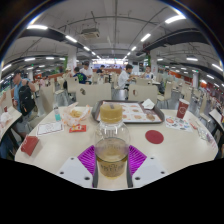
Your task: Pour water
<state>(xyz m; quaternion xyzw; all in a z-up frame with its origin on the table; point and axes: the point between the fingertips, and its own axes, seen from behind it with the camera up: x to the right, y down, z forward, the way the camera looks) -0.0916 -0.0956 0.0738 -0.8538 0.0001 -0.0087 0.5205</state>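
A clear plastic bottle point(111, 150) of pale yellowish liquid, with a white cap, stands upright between my fingers. My gripper point(111, 161) is shut on the bottle, both purple pads point(88, 158) pressing its sides. The bottle's lower part hides the gap between the fingertips. Beyond it on the white table point(170, 145) is a grey tray point(130, 113), and a second clear container point(111, 112) shows just behind the bottle's cap. A round red coaster point(154, 136) lies to the right of the bottle.
A red flat object point(30, 145) lies at the table's left, papers point(48, 127) behind it, a snack packet point(77, 116) near the tray. A dark red cup point(182, 108) stands at the right. People sit at desks in the office beyond.
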